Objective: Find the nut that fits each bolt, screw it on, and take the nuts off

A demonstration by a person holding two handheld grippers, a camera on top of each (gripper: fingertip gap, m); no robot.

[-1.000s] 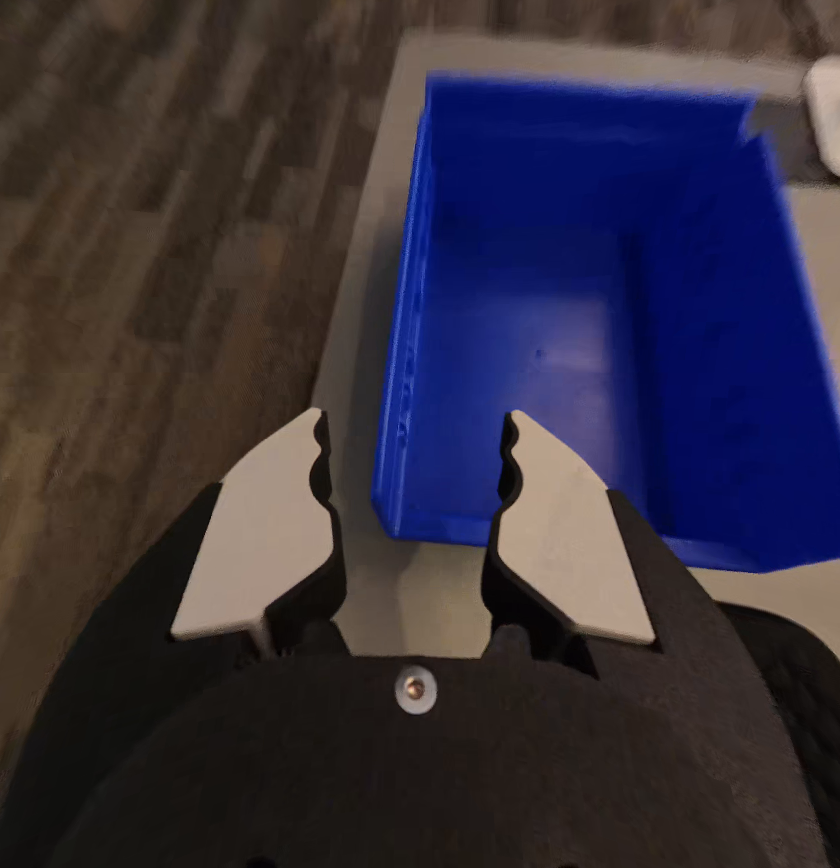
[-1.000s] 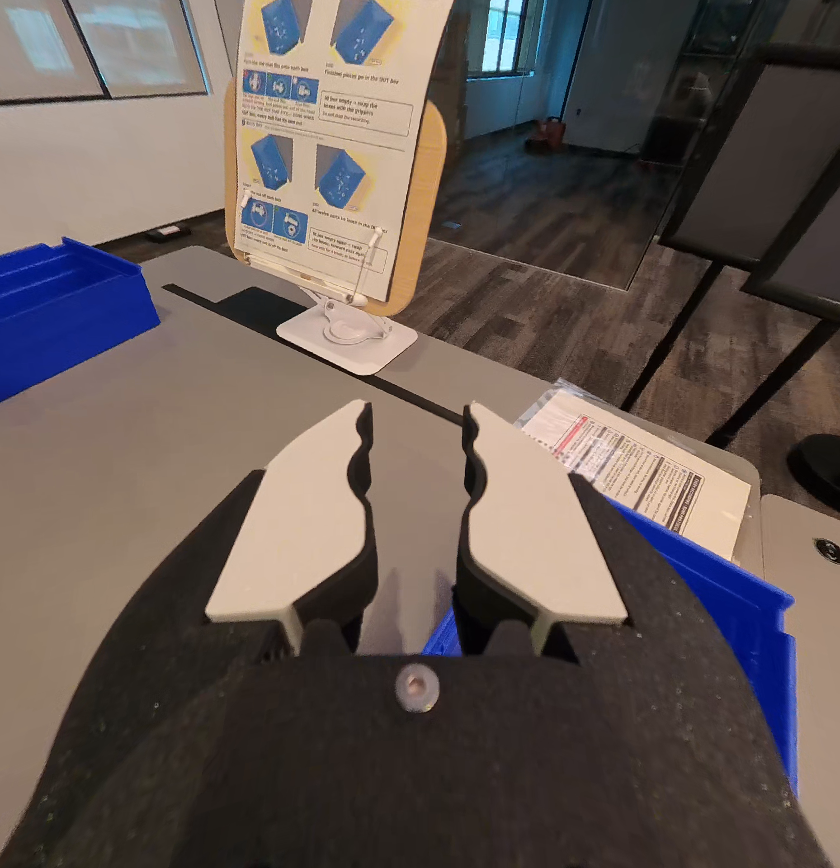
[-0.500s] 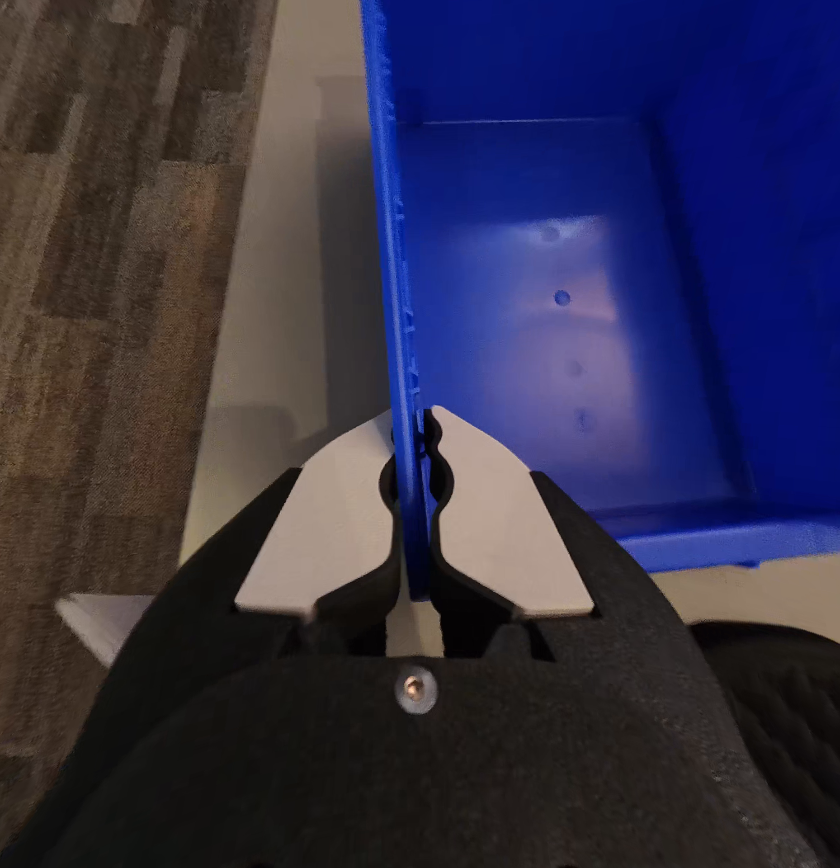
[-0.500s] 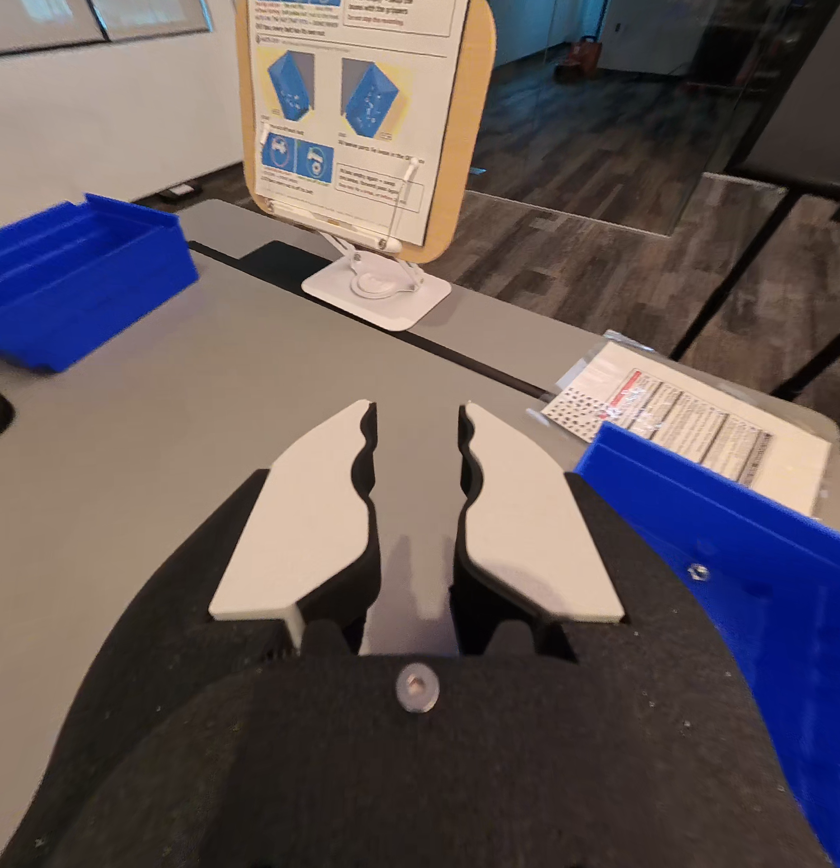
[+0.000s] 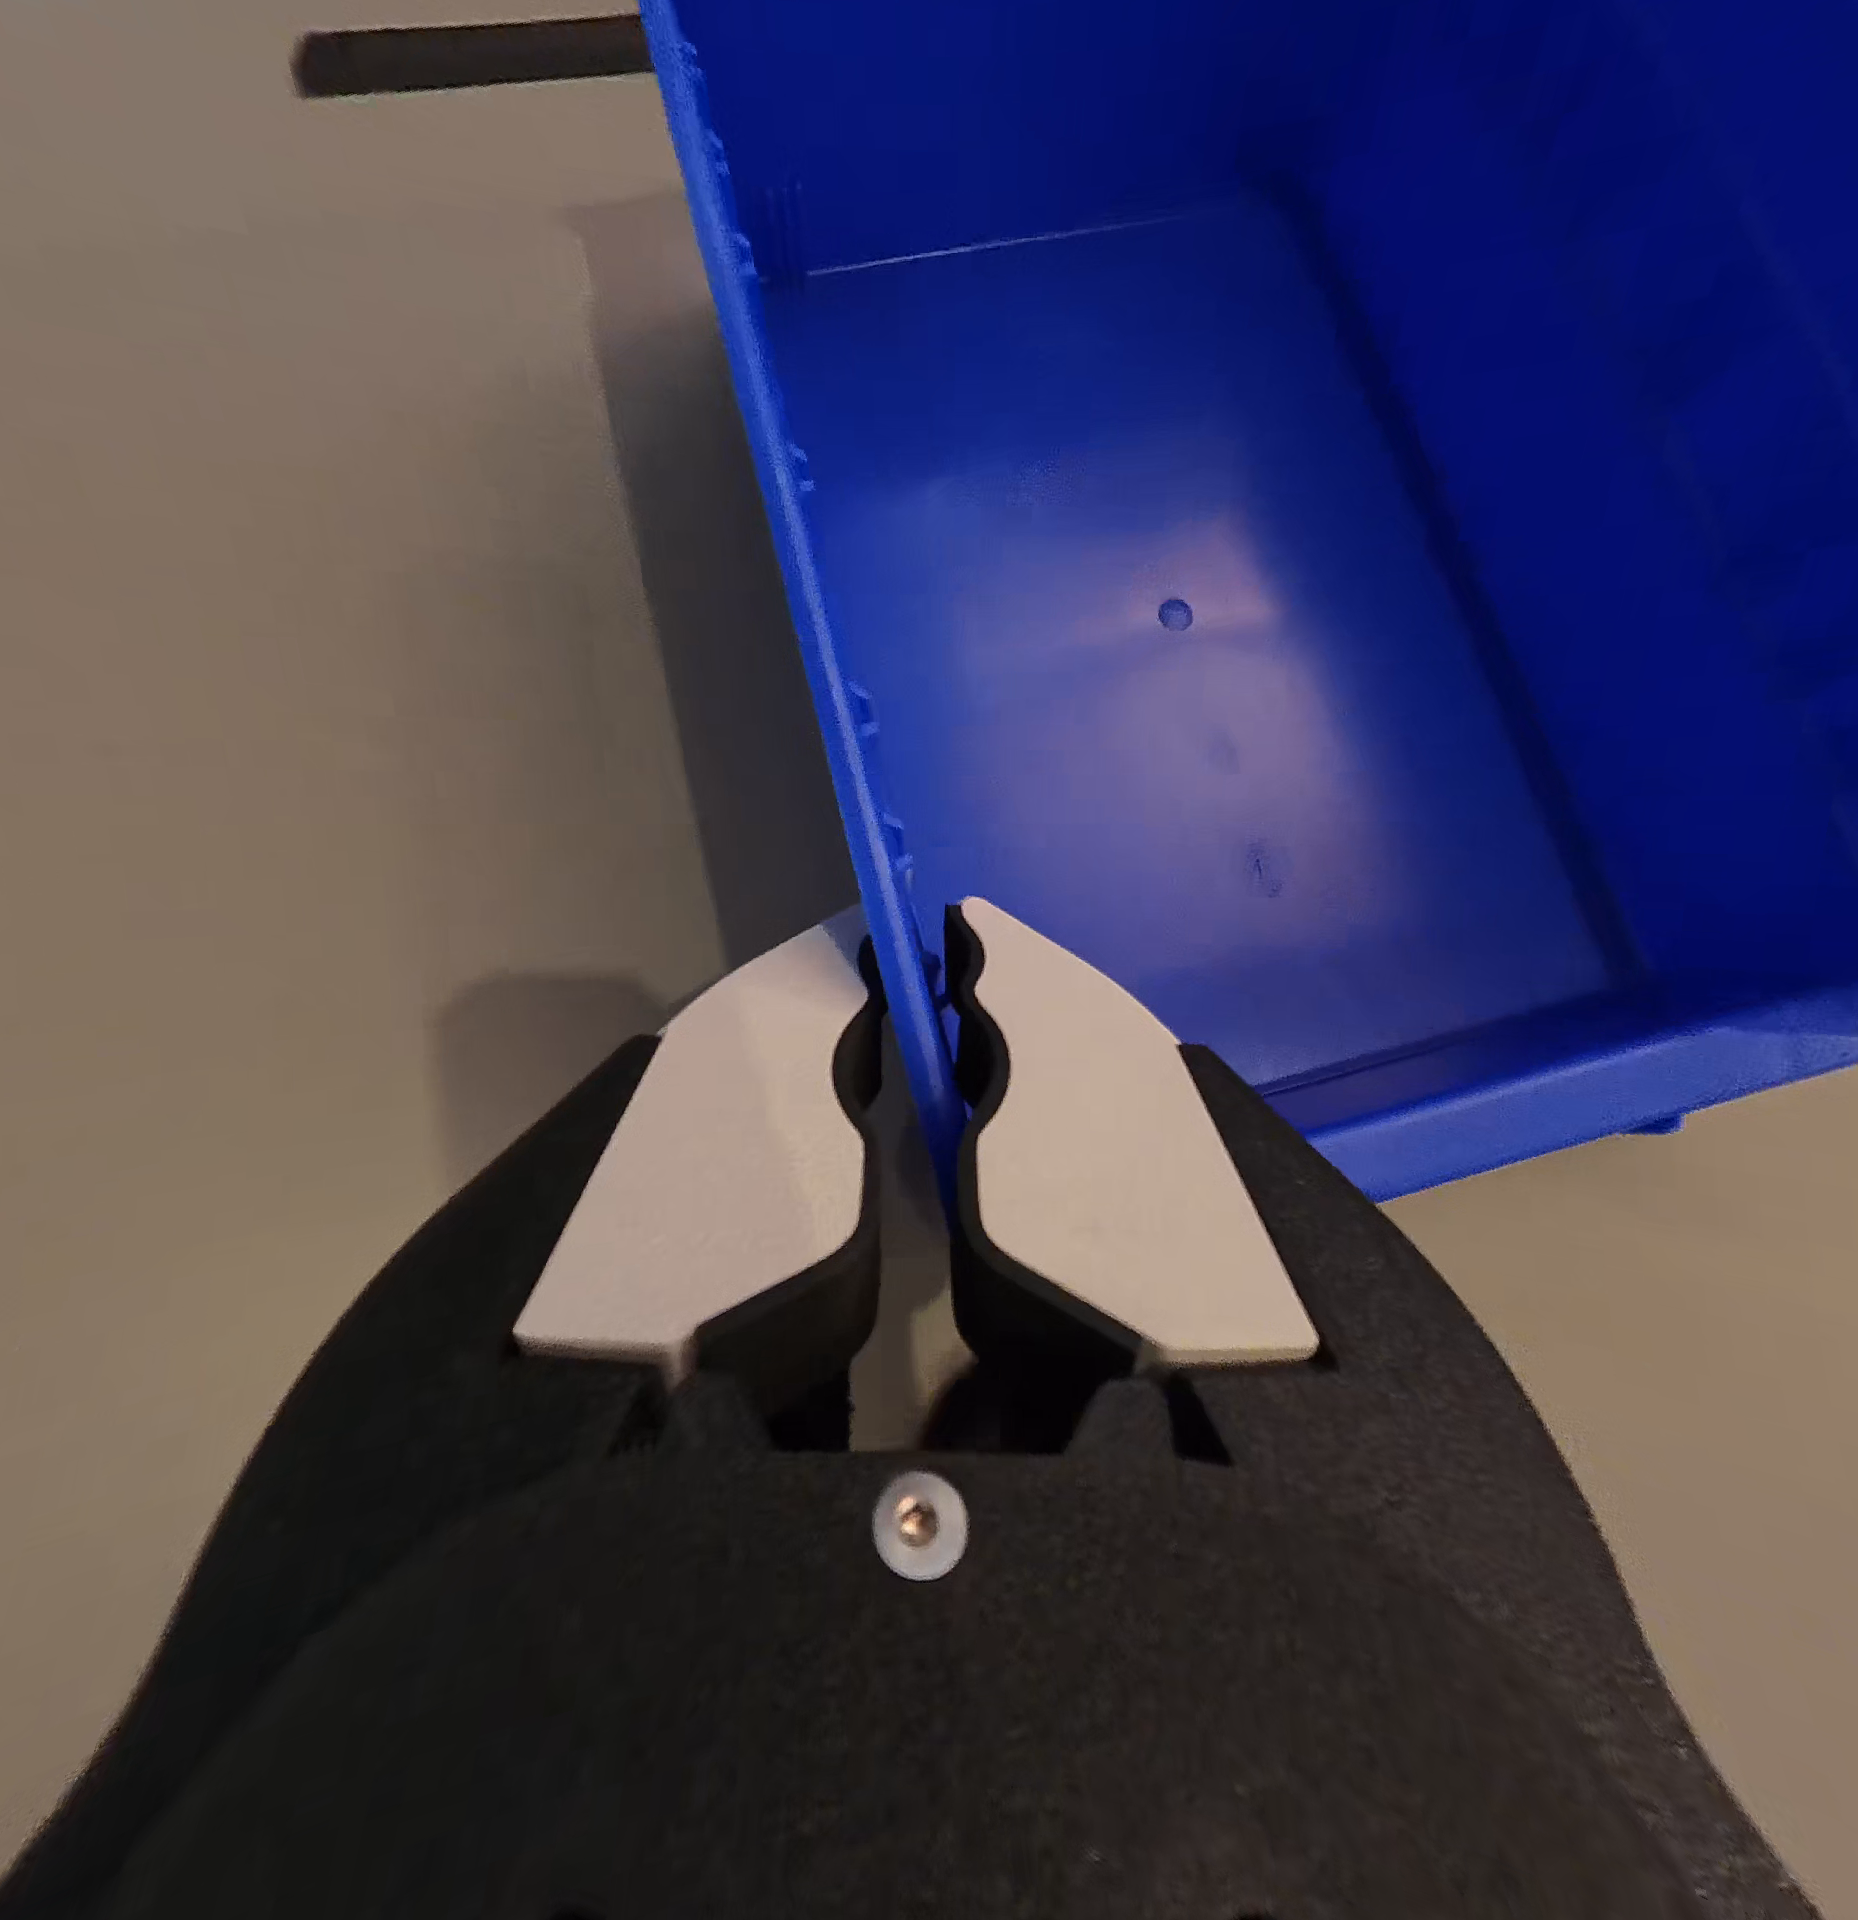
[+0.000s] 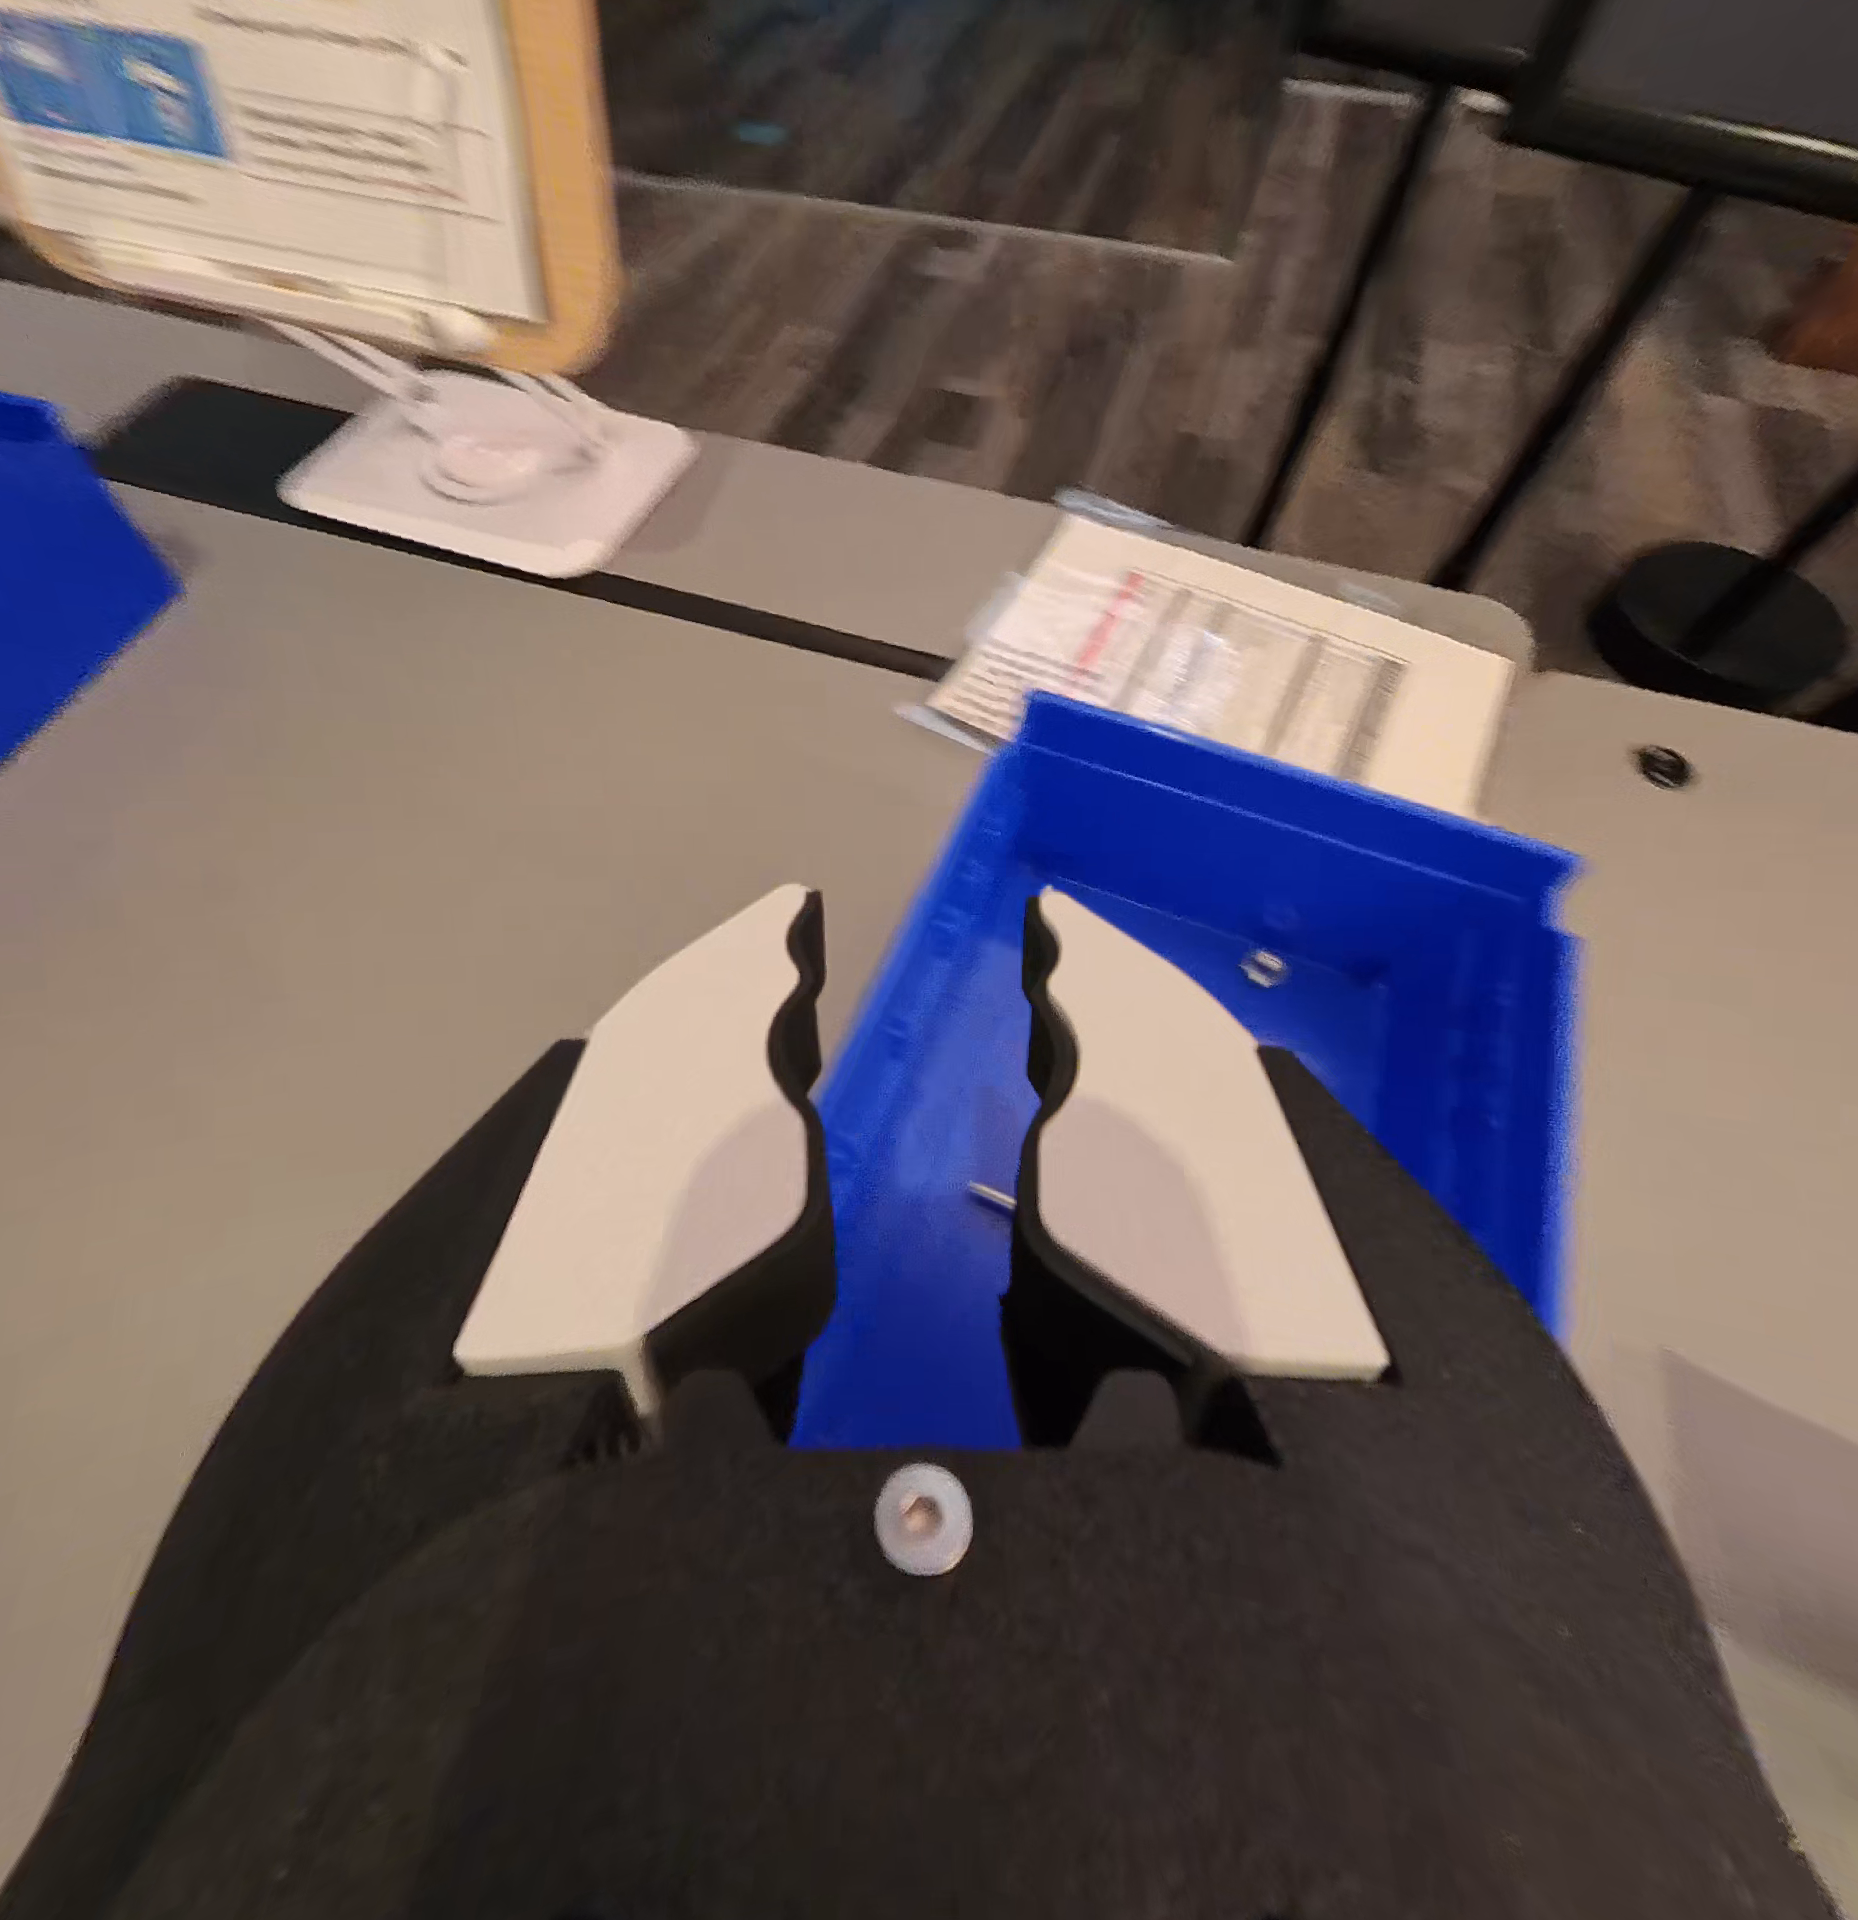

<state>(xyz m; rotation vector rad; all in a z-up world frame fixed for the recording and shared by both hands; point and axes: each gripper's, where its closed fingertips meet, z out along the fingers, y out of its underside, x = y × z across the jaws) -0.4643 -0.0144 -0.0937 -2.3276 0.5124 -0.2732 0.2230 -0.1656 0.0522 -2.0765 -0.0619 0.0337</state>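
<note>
In the left wrist view my left gripper [image 5: 909,920] is shut on the left side wall of an empty blue bin [image 5: 1164,675], one finger inside the wall and one outside. In the right wrist view my right gripper [image 6: 923,904] is open and hangs over the left wall of a second blue bin [image 6: 1289,821]. A small silver nut [image 6: 1263,966] lies near that bin's far wall. A thin metal tip, perhaps a bolt [image 6: 992,1195], shows beside my right finger. The rest of that bin's floor is hidden by the gripper.
Both bins stand on a grey table [image 5: 281,623]. A document stand [image 6: 489,468] with an instruction sheet is at the back left. The first blue bin [image 6: 31,582] shows at the left edge. A printed sheet in a plastic sleeve [image 6: 1216,665] lies behind the second bin. My right gripper's tips are some 20 centimeters from the bolt [image 6: 992,1195]. About 25 centimeters separates my right fingertips from the small silver nut [image 6: 1263,966].
My left gripper shut on the empty bin's wall, and the bin now sits turned, farther in over the table. My right gripper stayed open and moved right, over the second bin.
</note>
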